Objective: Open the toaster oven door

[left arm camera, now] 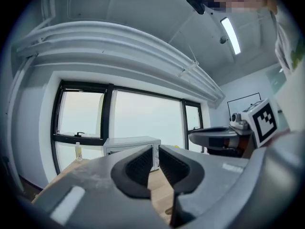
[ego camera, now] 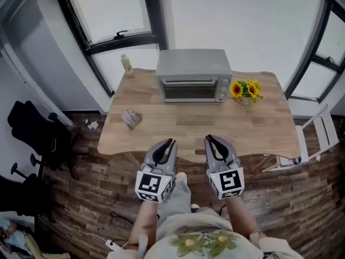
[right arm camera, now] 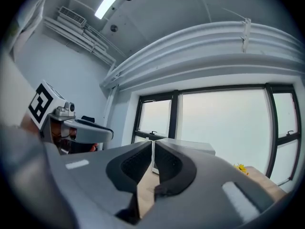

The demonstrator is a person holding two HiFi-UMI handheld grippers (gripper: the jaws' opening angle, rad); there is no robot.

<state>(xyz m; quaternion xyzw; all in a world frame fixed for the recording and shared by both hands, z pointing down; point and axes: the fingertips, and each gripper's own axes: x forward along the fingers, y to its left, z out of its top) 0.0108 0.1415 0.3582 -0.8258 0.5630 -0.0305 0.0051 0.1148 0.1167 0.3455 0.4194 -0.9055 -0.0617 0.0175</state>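
Presently my left gripper [ego camera: 168, 144] and right gripper [ego camera: 211, 141] sit nearly closed, empty. The toaster oven [ego camera: 193, 63] has its door [ego camera: 190, 89] shut, and I cannot make out its inside.

A light wooden table with a wavy-edged top [ego camera: 199, 128] stands on a dark plank floor [ego camera: 302, 198] in front of the windows. At the back of it, about the middle, sits a silver box-shaped toaster oven [ego camera: 193, 75], its glass door closed and facing the near edge. Left of the oven, on the table's back corner, stands a small clear plastic bottle with yellowish contents [ego camera: 126, 65]. Just right of the oven is a little bunch of yellow sunflowers [ego camera: 246, 89]. In front of the oven and off to its left, near the table's left edge, lies a small crumpled packet [ego camera: 131, 118].
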